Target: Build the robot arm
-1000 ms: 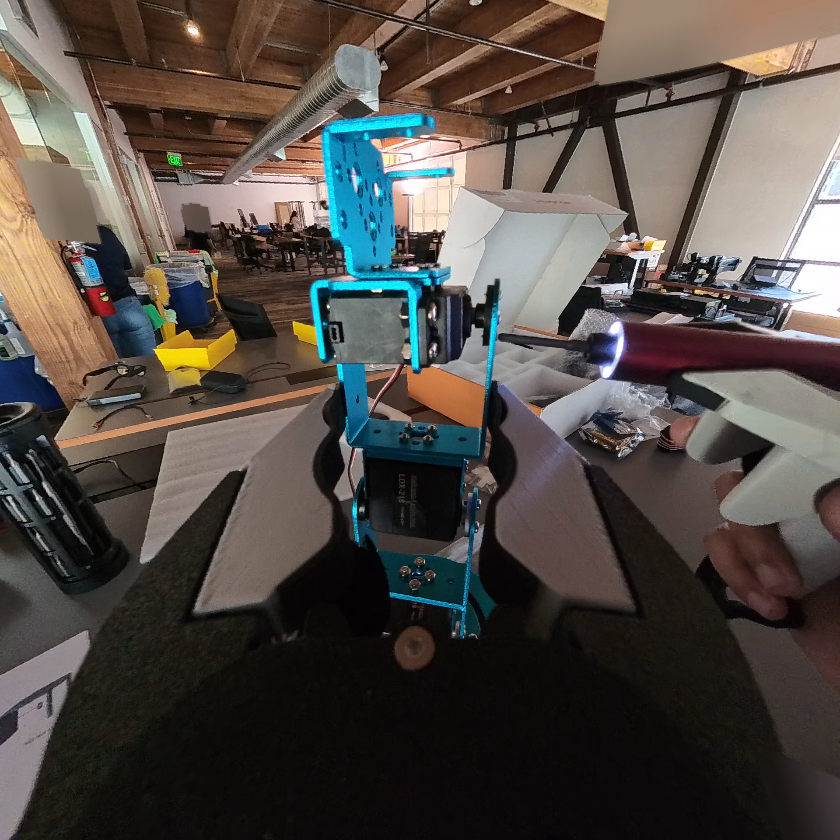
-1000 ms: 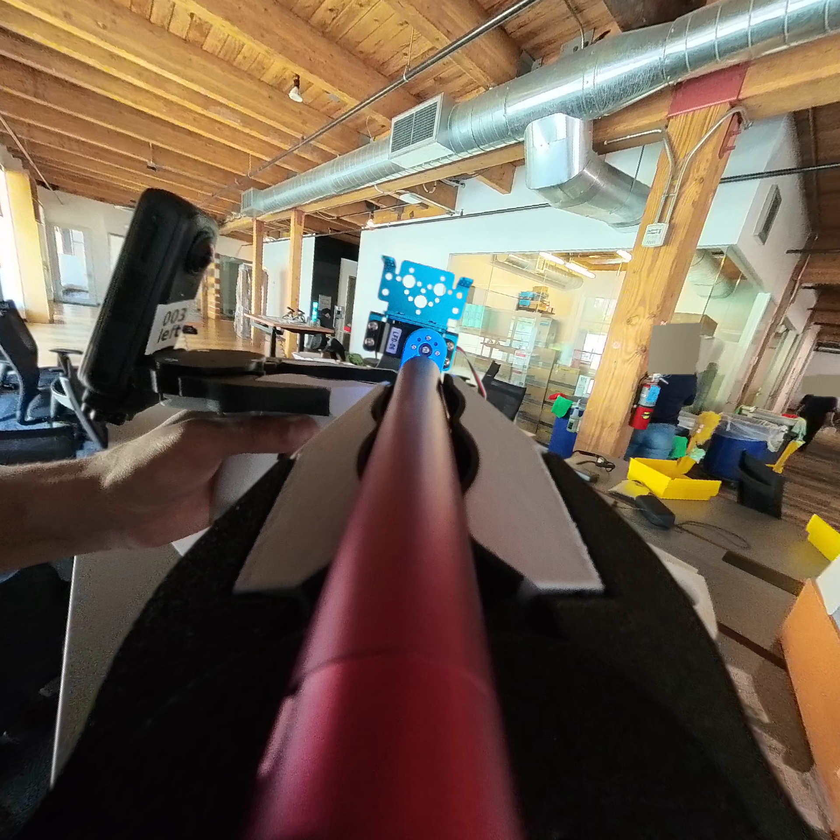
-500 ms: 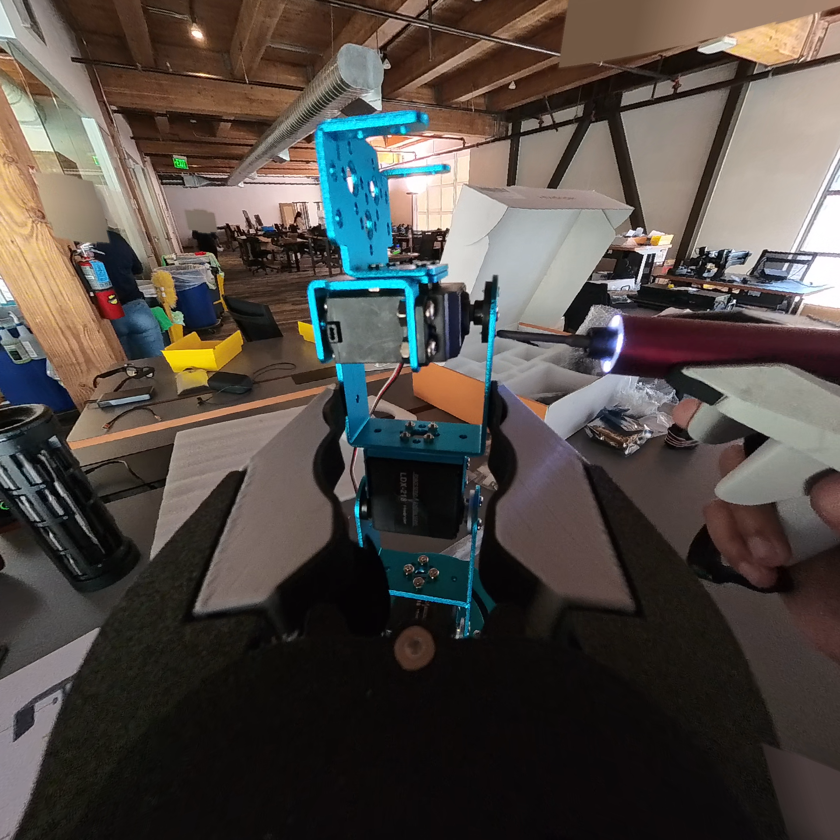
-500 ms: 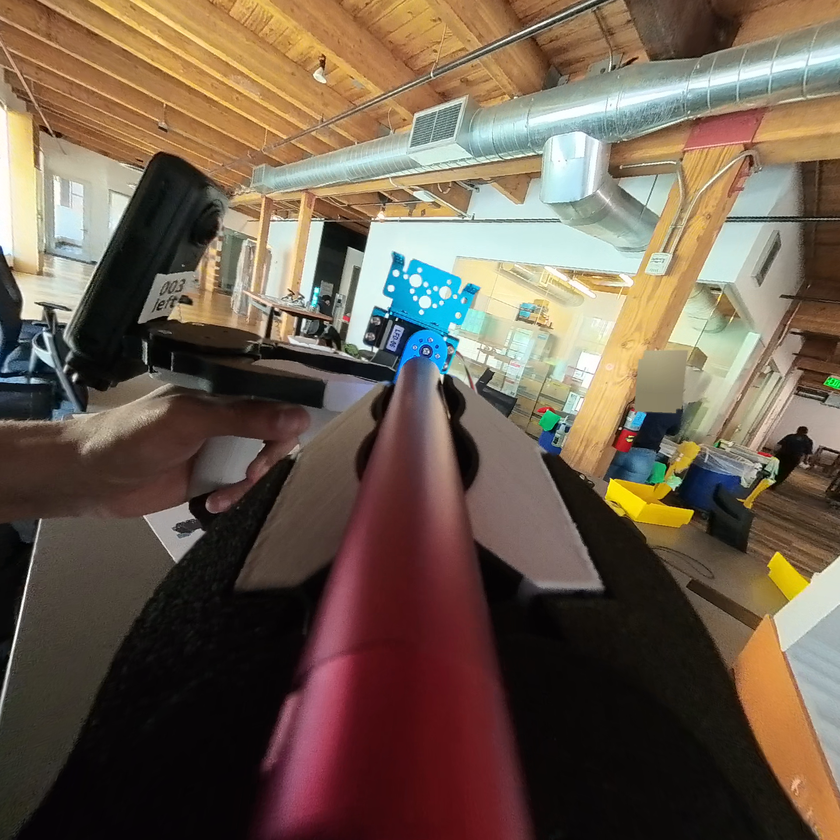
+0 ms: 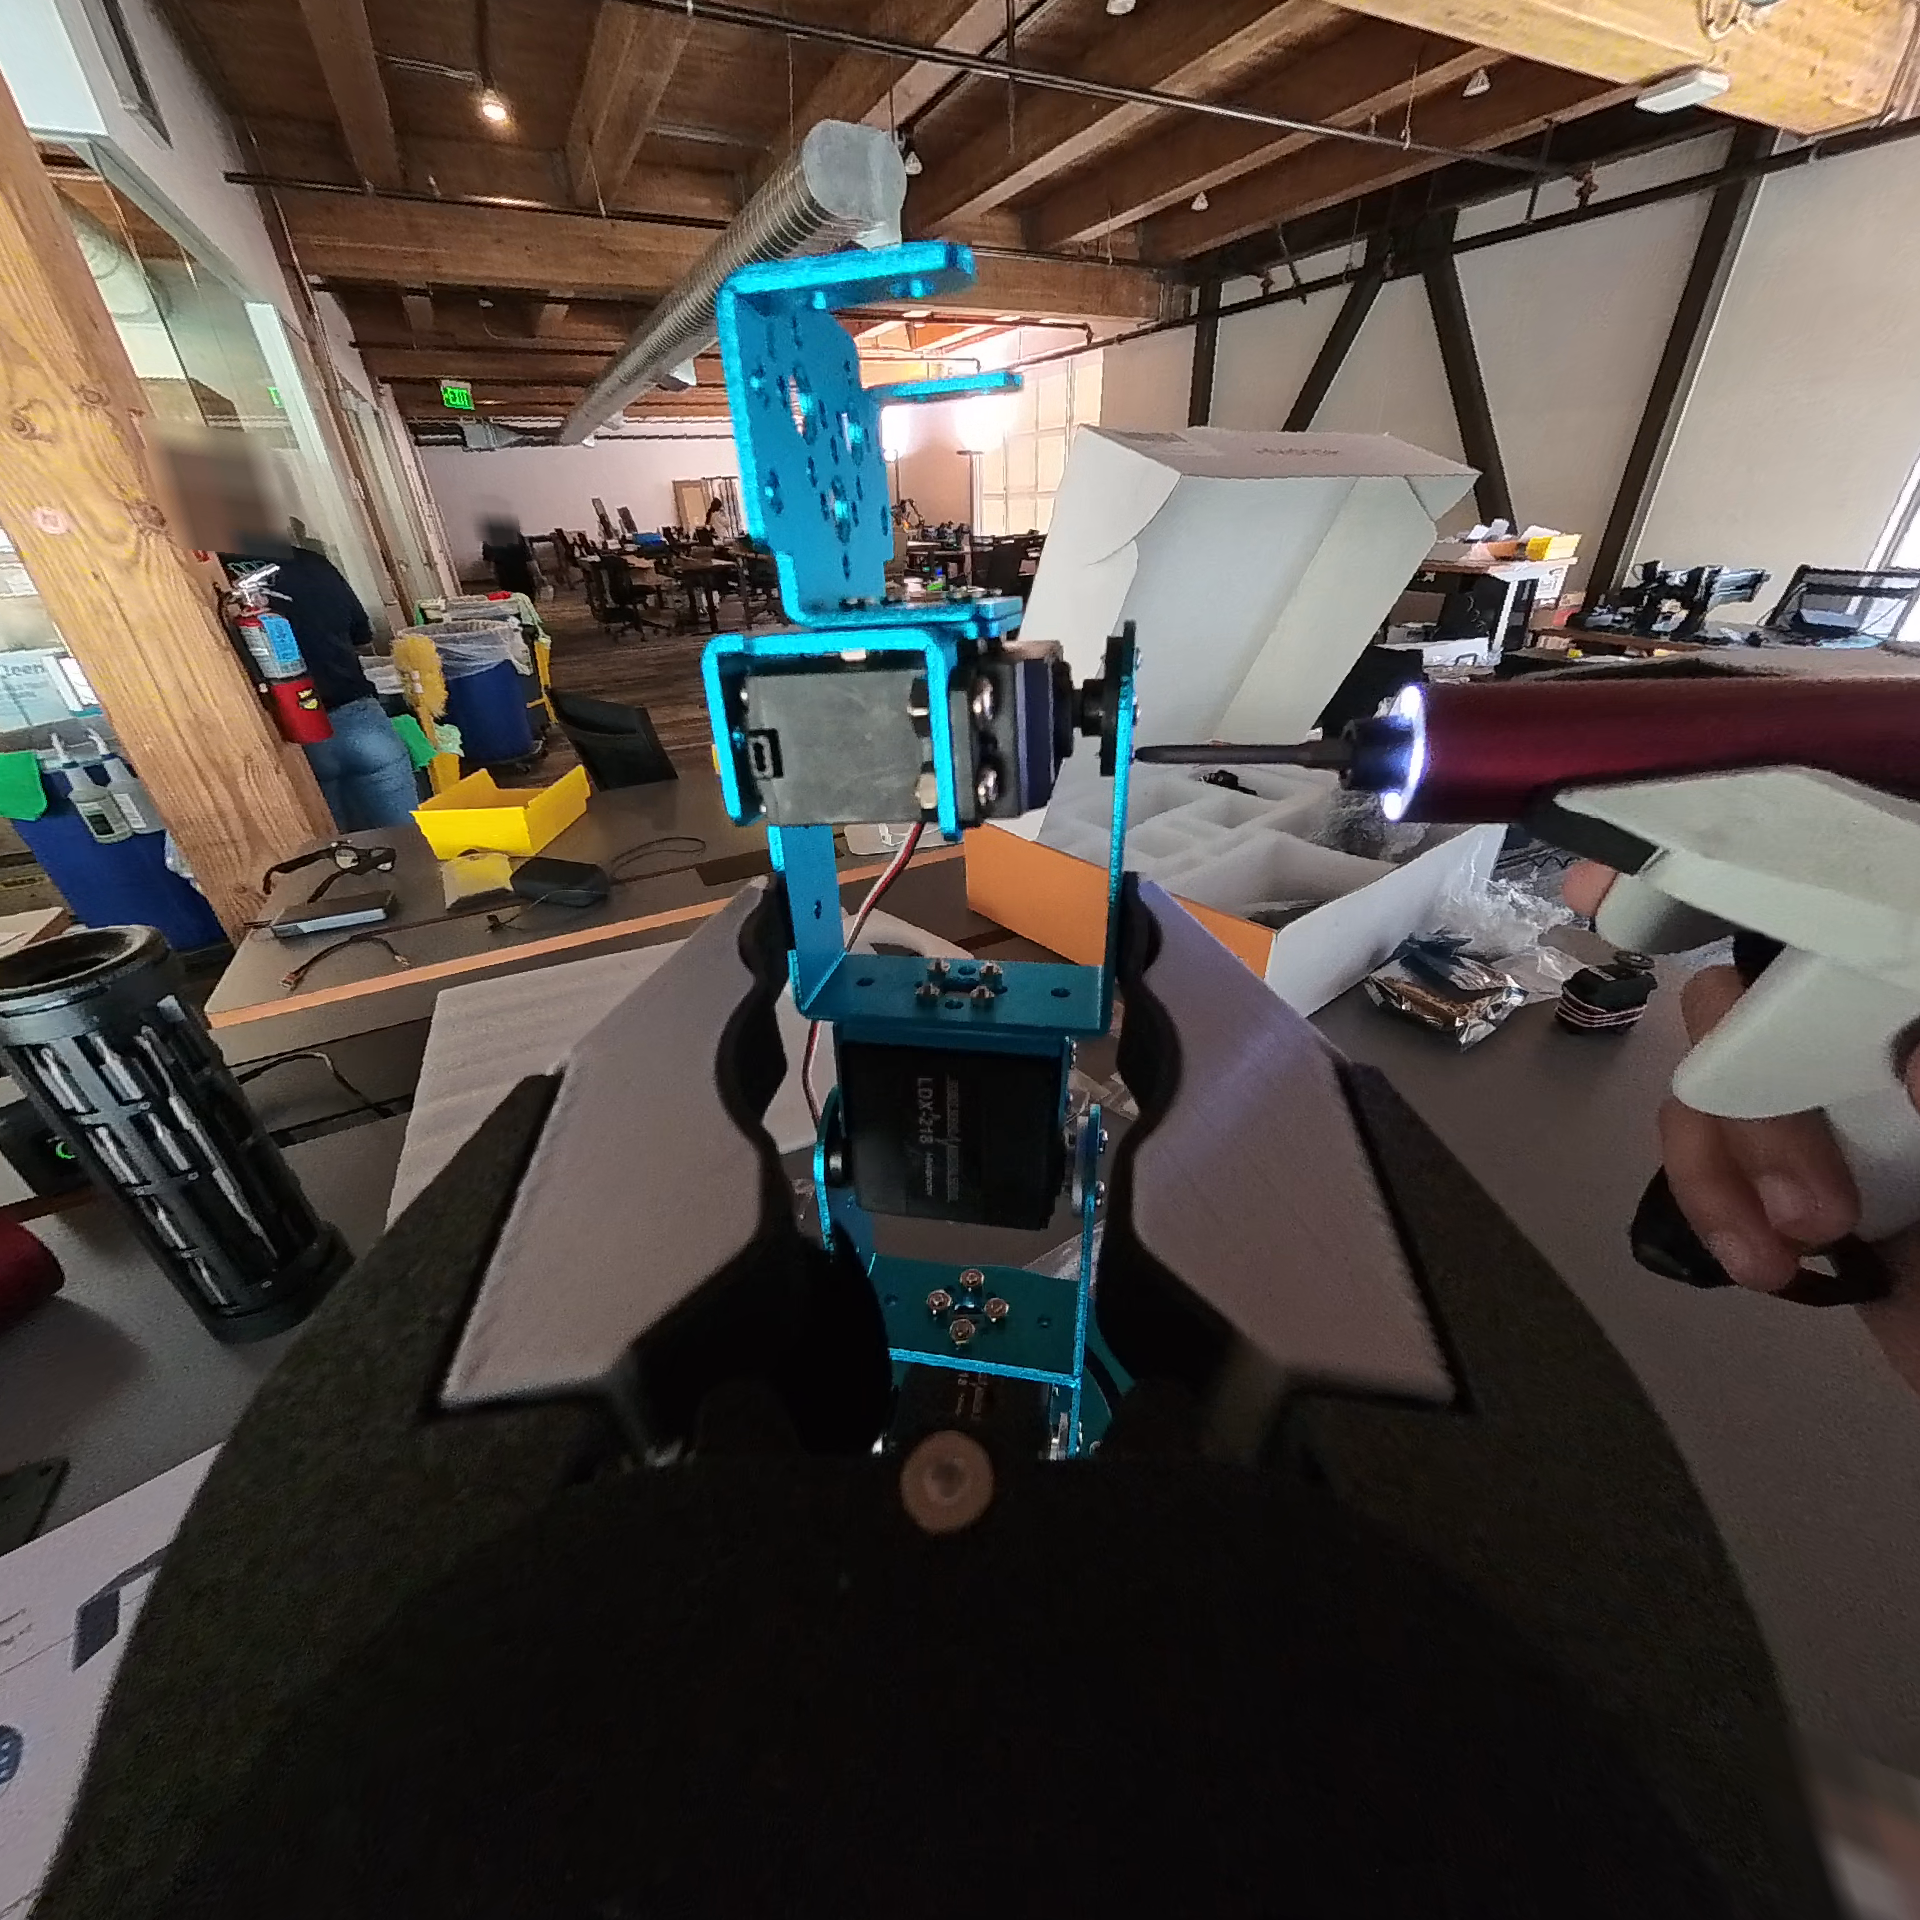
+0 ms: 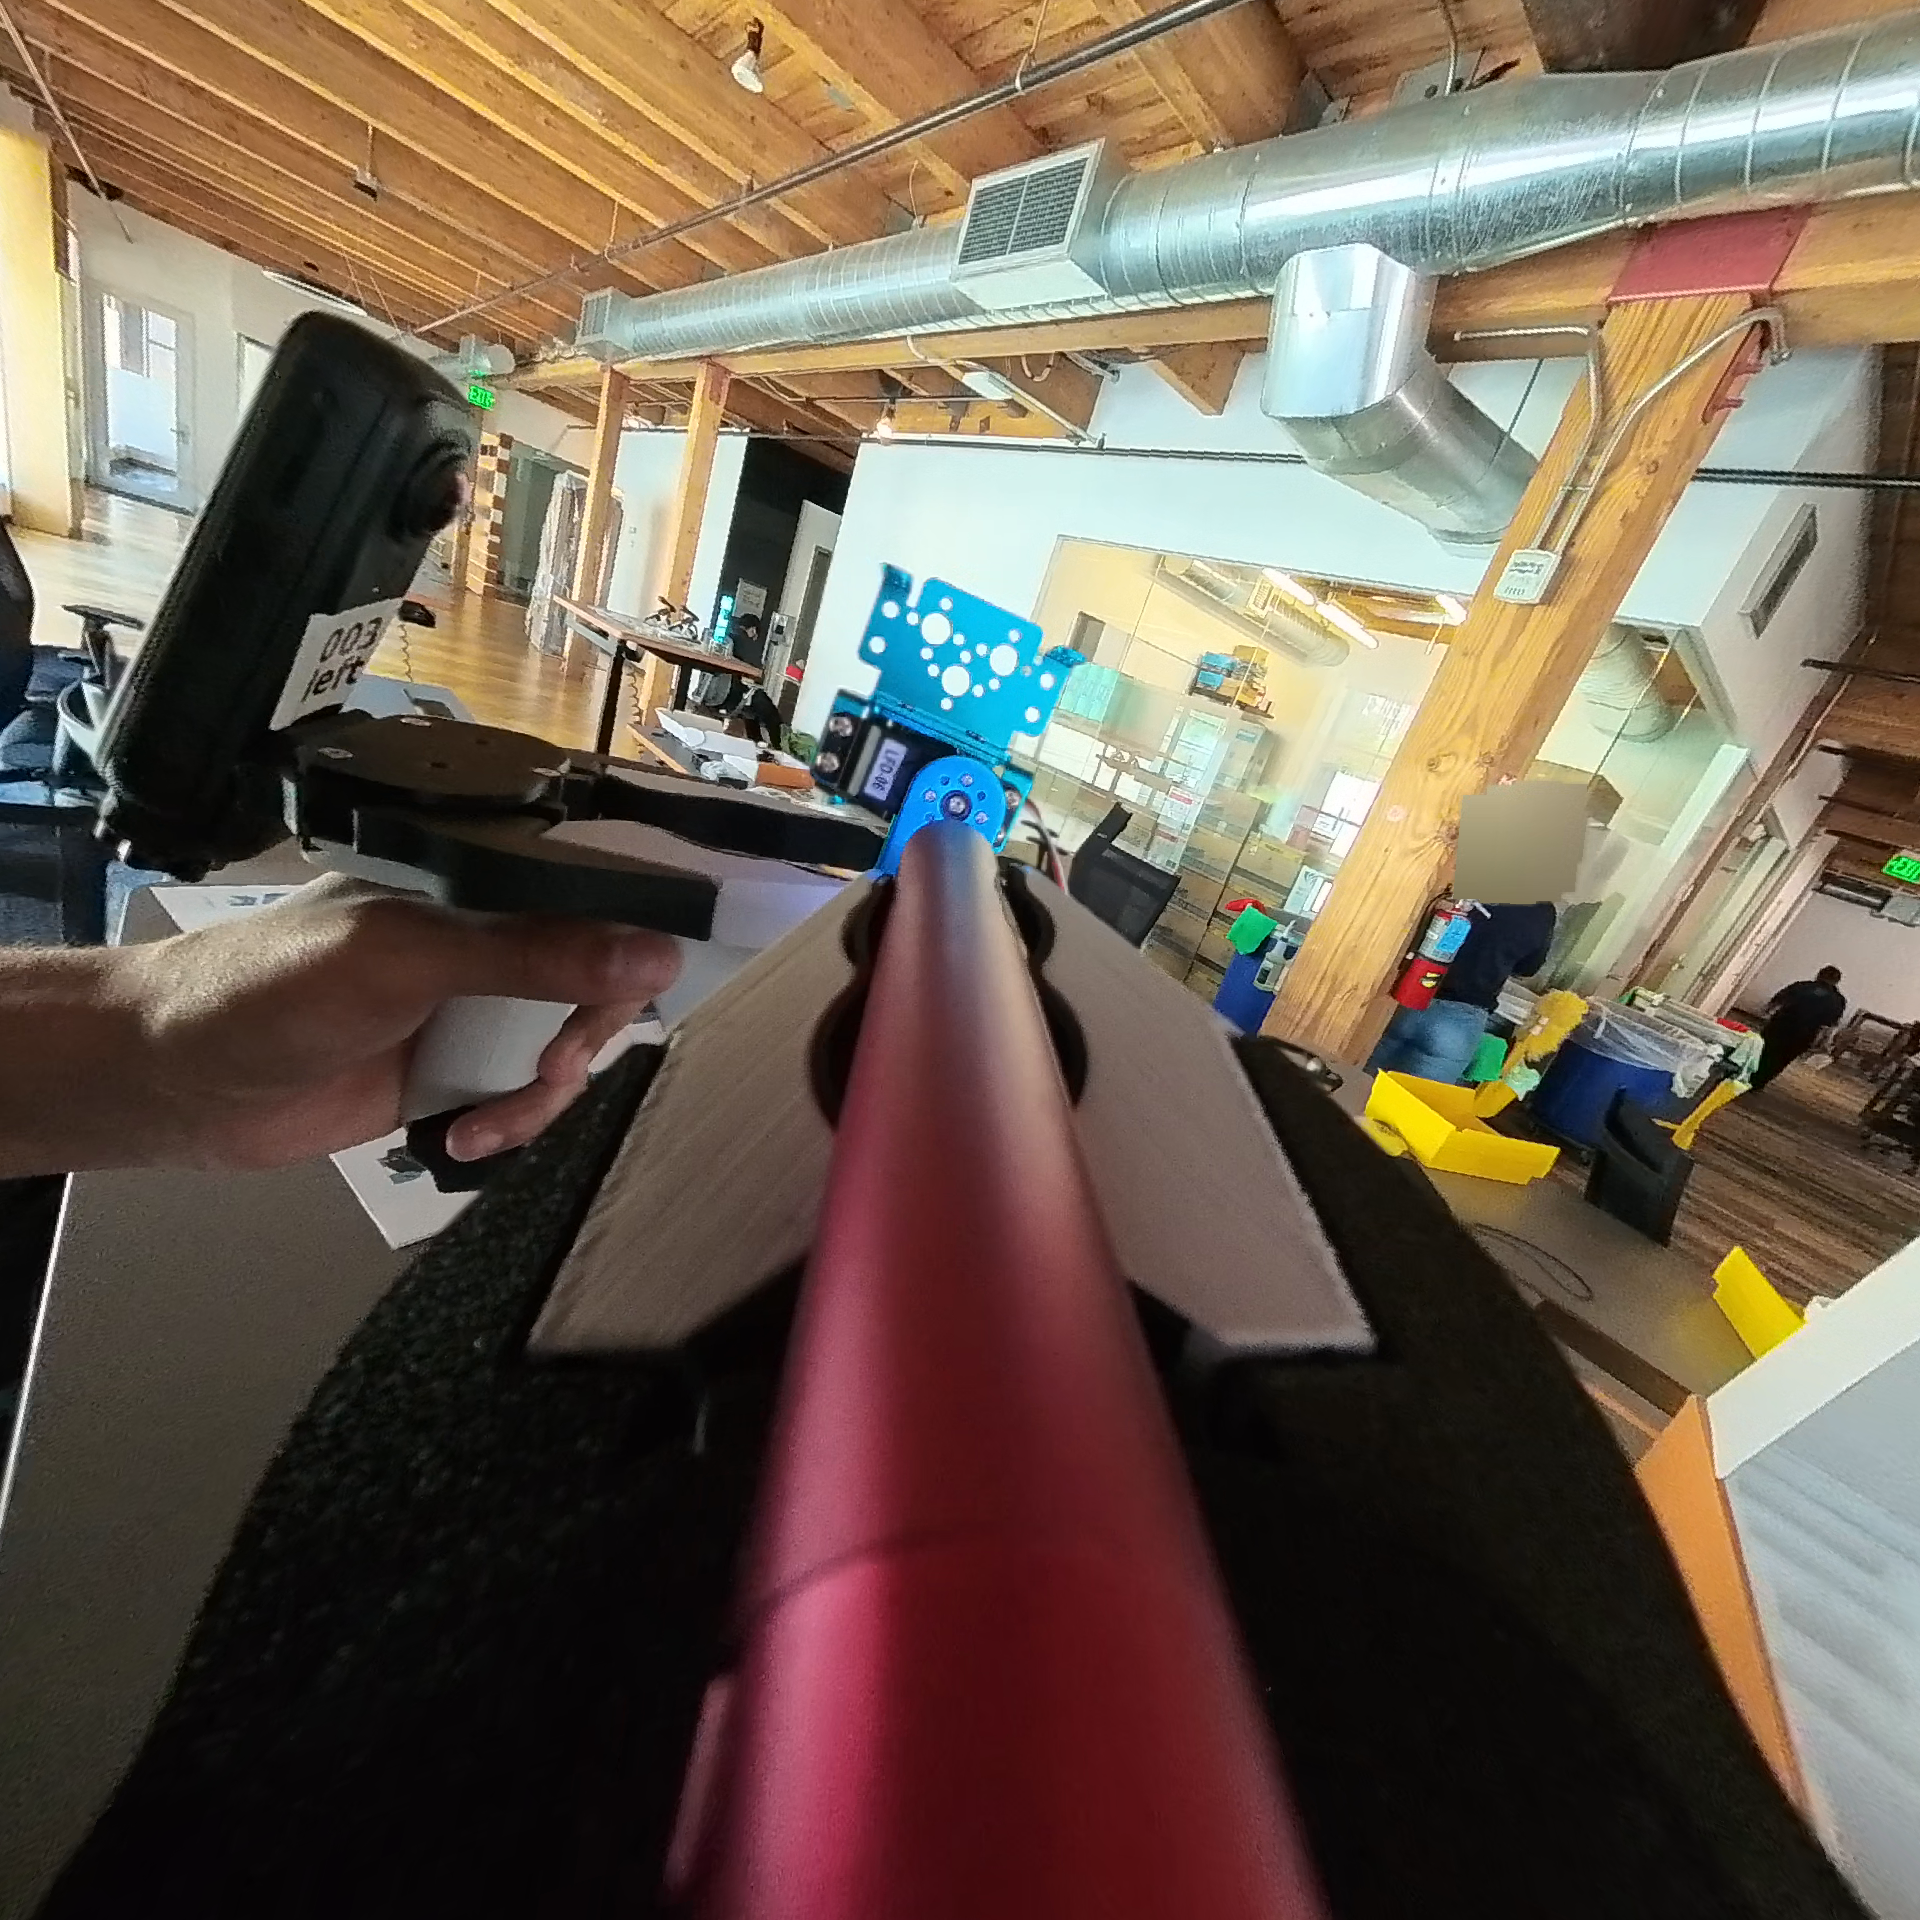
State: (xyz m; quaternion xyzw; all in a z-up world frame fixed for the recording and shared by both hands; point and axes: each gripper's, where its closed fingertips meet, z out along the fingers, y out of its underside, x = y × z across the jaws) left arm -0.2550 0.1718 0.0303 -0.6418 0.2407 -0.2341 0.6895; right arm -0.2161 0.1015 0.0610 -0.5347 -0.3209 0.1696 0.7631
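Left hand-held gripper [image 5: 951, 987] clamps the blue servo bracket assembly [image 5: 914, 748]; its view alone shows the bit touching. Right hand-held gripper [image 6: 951, 935] squeezes the red screwdriver [image 6: 935, 1299], hiding its tip.

Both views bright, daylit. Left wrist view: window [image 5: 1896, 540] at right edge blown out; LED ring on screwdriver [image 5: 1662, 743] glares white, washes nearby detail. Right wrist view: warm daylight from far left windows, ceiling lamp [image 6: 750, 64] lit; duct [image 6: 1455, 187] shows specular sheen. Fisheye distortion strong, beams and posts bow toward edges. Near gripper bodies dark, low detail, soft focus; red barrel close to lens blurred. Mid-distance bracket [image 5: 831, 499] sharp. Bkgd slightly soft.
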